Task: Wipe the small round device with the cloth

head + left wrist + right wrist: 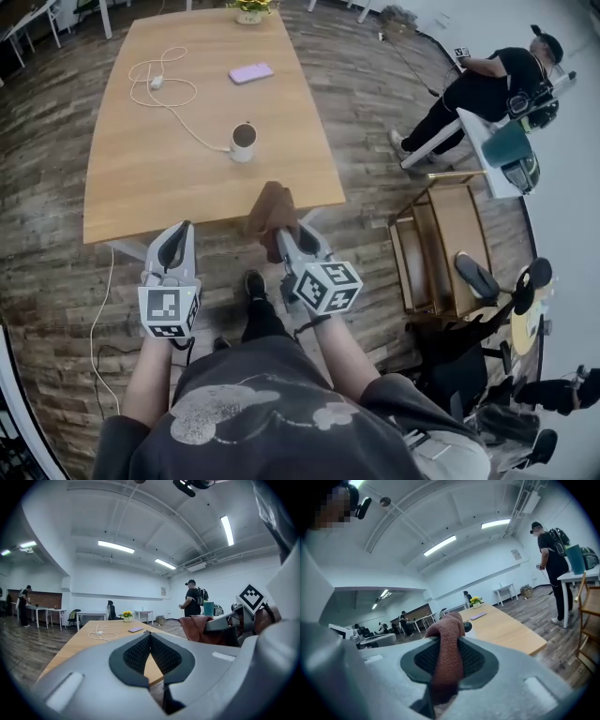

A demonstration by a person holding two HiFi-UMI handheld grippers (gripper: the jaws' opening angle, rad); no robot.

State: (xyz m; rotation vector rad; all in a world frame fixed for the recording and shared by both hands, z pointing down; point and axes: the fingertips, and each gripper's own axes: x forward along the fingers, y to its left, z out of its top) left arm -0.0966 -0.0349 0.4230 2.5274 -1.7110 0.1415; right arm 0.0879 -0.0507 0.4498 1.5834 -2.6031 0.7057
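Room: open workspace with a wood-plank floor; other desks and people stand well away from the work area.
Table (141, 187): long wooden top, seen from its near short edge.
Right gripper (284, 239): jaws clenched on the cloth, with the fabric pinched between the pads. It is held by the near edge, towards the near right corner.
Left gripper (177, 239): jaws pressed together with nothing between them, held off the near edge and left of the right gripper.
Cloth (273, 214): reddish-brown, bunched, rising out of the right jaws. It is apart from the device.
Cable (173, 94): white, looped near the far left corner, with one run leading to the device.
Phone (251, 72): lies flat towards the far edge.
Small round device (243, 142): white body with a dark top, upright and right of the table centre.
Progress: cloth secured; no contact with the device, so wiping judged not yet begun. Approach and the wipe itself remain.
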